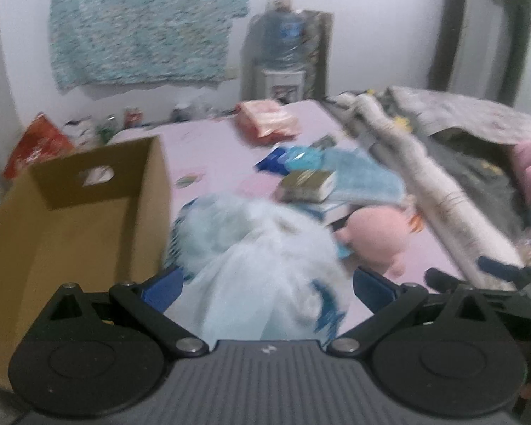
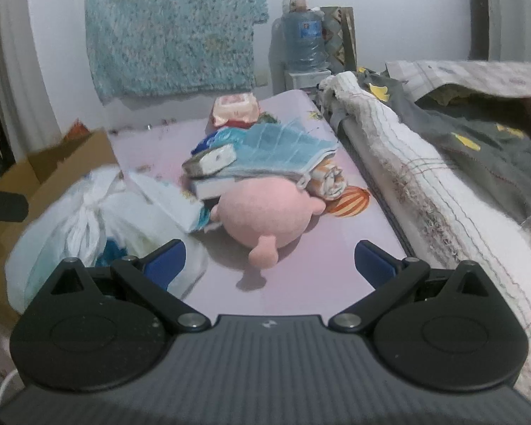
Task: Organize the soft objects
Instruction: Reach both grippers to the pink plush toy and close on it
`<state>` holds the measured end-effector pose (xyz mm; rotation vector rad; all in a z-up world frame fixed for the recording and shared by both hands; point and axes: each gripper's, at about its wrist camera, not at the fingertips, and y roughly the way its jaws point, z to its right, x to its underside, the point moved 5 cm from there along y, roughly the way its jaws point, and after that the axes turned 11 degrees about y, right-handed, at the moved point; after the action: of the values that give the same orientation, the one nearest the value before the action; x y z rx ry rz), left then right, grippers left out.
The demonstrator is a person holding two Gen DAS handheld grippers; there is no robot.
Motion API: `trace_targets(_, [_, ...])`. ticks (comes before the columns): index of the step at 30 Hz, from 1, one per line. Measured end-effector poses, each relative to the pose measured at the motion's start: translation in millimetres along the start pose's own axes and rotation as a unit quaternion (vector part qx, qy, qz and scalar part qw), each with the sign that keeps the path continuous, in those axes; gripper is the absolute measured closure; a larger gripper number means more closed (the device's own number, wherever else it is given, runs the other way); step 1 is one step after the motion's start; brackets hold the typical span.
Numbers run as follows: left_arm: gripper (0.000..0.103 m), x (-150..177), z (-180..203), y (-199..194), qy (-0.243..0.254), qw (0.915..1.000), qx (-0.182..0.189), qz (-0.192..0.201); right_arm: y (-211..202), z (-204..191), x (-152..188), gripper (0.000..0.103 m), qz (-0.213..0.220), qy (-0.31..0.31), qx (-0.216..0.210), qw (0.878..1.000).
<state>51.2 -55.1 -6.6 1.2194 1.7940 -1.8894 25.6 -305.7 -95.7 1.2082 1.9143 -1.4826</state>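
Note:
A knotted white plastic bag (image 1: 265, 265) with blue print lies on the pink mat, between the wide-apart fingers of my left gripper (image 1: 269, 283), which is open; the view is blurred. The same bag (image 2: 99, 226) shows at the left of the right wrist view. A round pink plush toy (image 2: 262, 219) lies just ahead of my open right gripper (image 2: 269, 262), nothing between its fingers. In the left wrist view the plush (image 1: 378, 233) is to the right of the bag. A folded light-blue cloth (image 2: 286, 148) rests on stacked books (image 2: 212, 161), with a rolled orange-striped cloth (image 2: 329, 180) beside them.
An open cardboard box (image 1: 70, 230) stands directly left of the bag. A pink-orange packet (image 1: 265, 122) lies farther back on the mat. A bed edge with a cream blanket (image 2: 407, 177) and grey bedding runs along the right. A water jug (image 2: 302, 35) stands by the wall.

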Motion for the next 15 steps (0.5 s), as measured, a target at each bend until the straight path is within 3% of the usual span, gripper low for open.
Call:
trace_targets(6, [0.012,-39.8,14.0,15.1,0.027,0.9993,0.010,0.025,20.2,29.6,-24.4,0.001,0.002,0.098,-0.063,0.993])
trace_targets(11, [0.050,-54.1,33.6,49.9,0.039,0.9990,0.023,-0.007,57.8,50.6,-39.2,0.002,-0.012,0.177,-0.094,0.980])
trace_targets(15, [0.067,-54.1,45.0,74.3,0.040,0.9985,0.015,-0.035,96.1,54.6,-47.0,0.003,-0.031,0.215,-0.105,0.970])
